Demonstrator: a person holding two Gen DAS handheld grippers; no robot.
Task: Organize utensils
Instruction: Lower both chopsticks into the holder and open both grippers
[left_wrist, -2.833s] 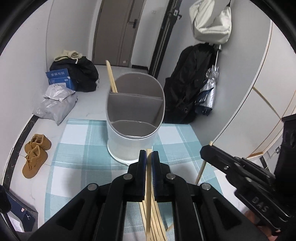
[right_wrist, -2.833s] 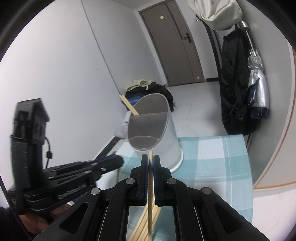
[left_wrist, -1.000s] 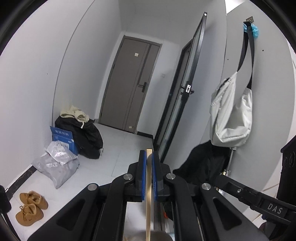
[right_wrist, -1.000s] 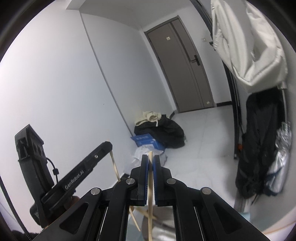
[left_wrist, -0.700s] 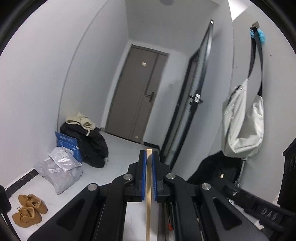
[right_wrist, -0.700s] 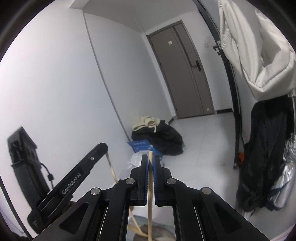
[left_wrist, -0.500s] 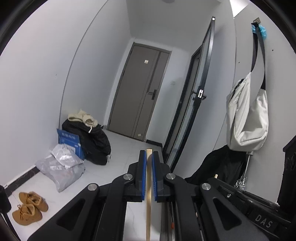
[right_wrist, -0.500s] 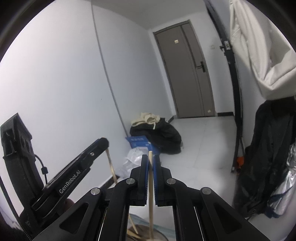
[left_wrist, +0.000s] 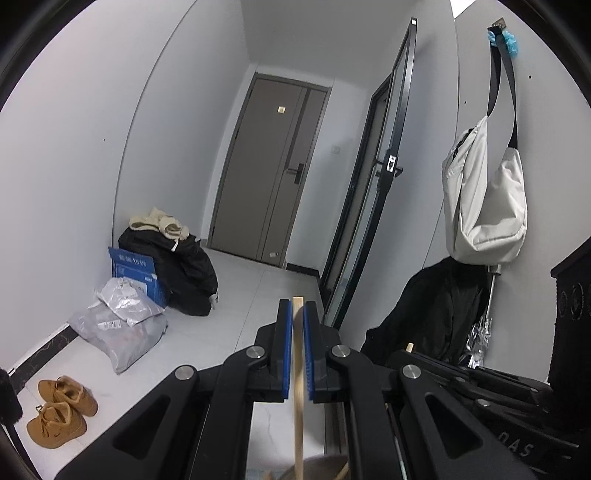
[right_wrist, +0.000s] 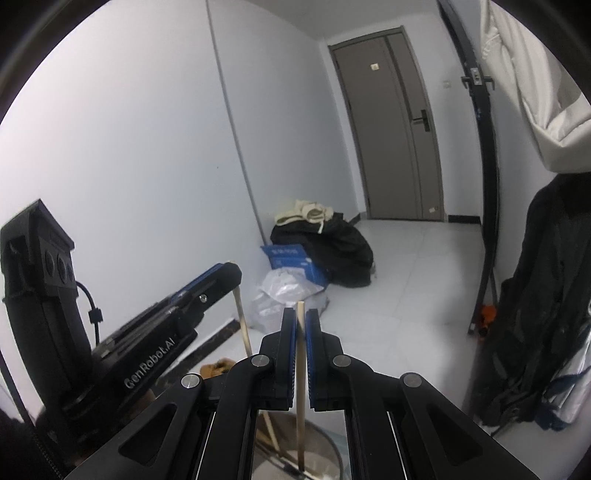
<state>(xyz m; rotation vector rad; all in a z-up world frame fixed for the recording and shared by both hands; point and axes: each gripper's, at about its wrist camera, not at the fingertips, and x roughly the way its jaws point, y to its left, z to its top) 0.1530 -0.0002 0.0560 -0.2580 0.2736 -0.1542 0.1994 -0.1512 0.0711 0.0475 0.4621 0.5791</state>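
Note:
In the left wrist view my left gripper (left_wrist: 297, 308) is shut on a pale wooden chopstick (left_wrist: 297, 406) that hangs upright, its lower end over the grey utensil holder (left_wrist: 325, 463) at the bottom edge. The right wrist view shows my right gripper (right_wrist: 301, 314) shut on a second chopstick (right_wrist: 301, 398), which reaches down into the holder (right_wrist: 328, 445). The left gripper (right_wrist: 231, 273) is at the left with its chopstick (right_wrist: 242, 321) slanting toward the same holder. The right gripper (left_wrist: 406, 350) appears low on the right in the left wrist view.
Another chopstick (right_wrist: 267, 434) leans inside the holder. On the floor beyond lie a black bag (left_wrist: 184, 273), a blue box (left_wrist: 131, 267), plastic parcels (left_wrist: 118, 332) and brown shoes (left_wrist: 61, 410). A pale bag (left_wrist: 484, 206) and a dark coat (left_wrist: 439, 310) hang on the right.
Both grippers have sunk a little with their chopsticks still clamped, and the holder's rim has come into view at the bottom. Earlier they lifted these chopsticks off the checked cloth.

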